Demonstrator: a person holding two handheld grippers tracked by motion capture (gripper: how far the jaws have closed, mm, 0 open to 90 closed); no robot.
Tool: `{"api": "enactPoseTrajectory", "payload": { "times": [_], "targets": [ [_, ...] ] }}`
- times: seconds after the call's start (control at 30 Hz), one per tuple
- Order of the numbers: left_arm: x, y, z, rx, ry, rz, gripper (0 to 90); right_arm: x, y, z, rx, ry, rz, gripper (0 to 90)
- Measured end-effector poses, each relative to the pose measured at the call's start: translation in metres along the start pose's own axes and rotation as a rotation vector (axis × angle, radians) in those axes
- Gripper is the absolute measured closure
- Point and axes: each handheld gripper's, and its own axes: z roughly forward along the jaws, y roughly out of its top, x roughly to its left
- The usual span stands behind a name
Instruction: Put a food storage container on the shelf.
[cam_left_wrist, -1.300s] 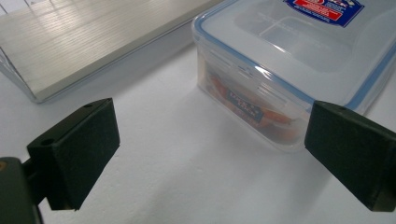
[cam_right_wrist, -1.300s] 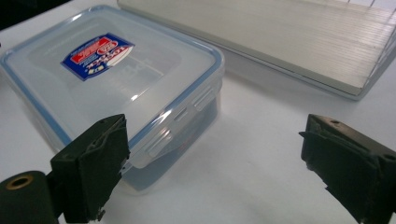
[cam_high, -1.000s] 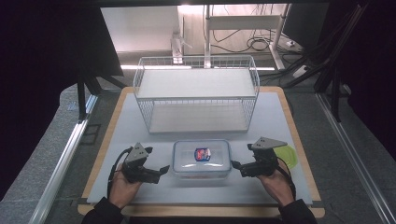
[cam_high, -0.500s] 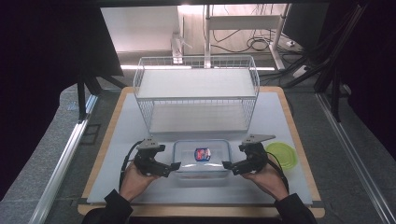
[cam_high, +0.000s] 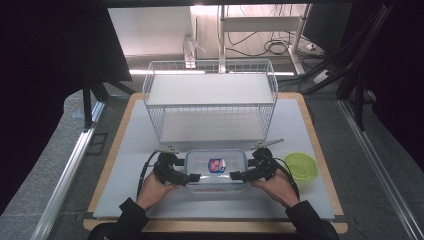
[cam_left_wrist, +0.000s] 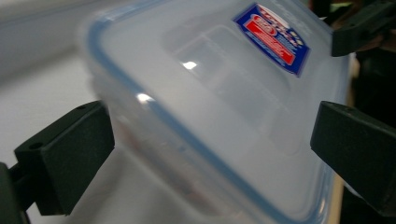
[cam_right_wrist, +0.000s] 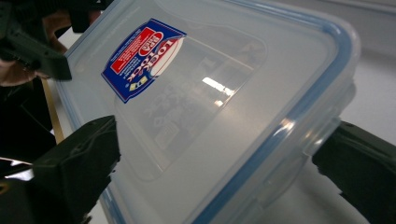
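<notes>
A clear plastic container (cam_high: 216, 170) with a blue-sealed lid and a red and blue label lies on the white mat (cam_high: 125, 160) near the front. My left gripper (cam_high: 187, 176) is at its left end and my right gripper (cam_high: 240, 175) at its right end, both pointing inward. In the left gripper view the container (cam_left_wrist: 224, 93) lies between the wide-spread jaws of the left gripper (cam_left_wrist: 210, 135). In the right gripper view the container's (cam_right_wrist: 210, 84) end sits between the jaws of the right gripper (cam_right_wrist: 219, 144), which have just been opening wider. I see no pad pressing on it.
A white wire two-level rack (cam_high: 210, 100) stands behind the container on the mat. A round green lidded bowl (cam_high: 301, 166) sits just right of my right hand. The mat lies on a wooden board (cam_high: 320, 150).
Both hands have moved inward from the container's sides, and the jaws now straddle its two ends. The container has stayed in place.
</notes>
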Motion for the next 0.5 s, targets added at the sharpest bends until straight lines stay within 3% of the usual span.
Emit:
{"api": "enactPoseTrajectory", "payload": {
  "times": [0.03,0.2,0.37,0.43,0.47,0.5],
  "targets": [
    [-0.002,0.000,-0.001,0.008,0.010,0.015,0.0,0.000,0.000,0.000,0.000,0.000,0.006,0.9],
    [-0.012,0.000,-0.005,0.033,0.039,0.014,2.6,0.006,-0.002,-0.006,0.014,-0.017,-0.006,6.9],
    [-0.018,-0.010,-0.018,0.013,0.030,-0.006,18.6,0.014,-0.009,-0.017,0.023,-0.024,-0.033,15.8],
    [-0.023,-0.013,-0.021,0.012,0.043,0.017,19.7,0.015,-0.010,-0.019,0.019,-0.025,-0.036,19.0],
    [-0.026,-0.014,-0.022,0.011,0.054,0.032,21.3,0.014,-0.012,-0.026,-0.008,-0.012,-0.020,26.8],
    [-0.028,-0.015,-0.023,0.008,0.058,0.039,21.3,0.014,-0.012,-0.026,-0.008,-0.012,-0.020,26.8]
  ]
}}
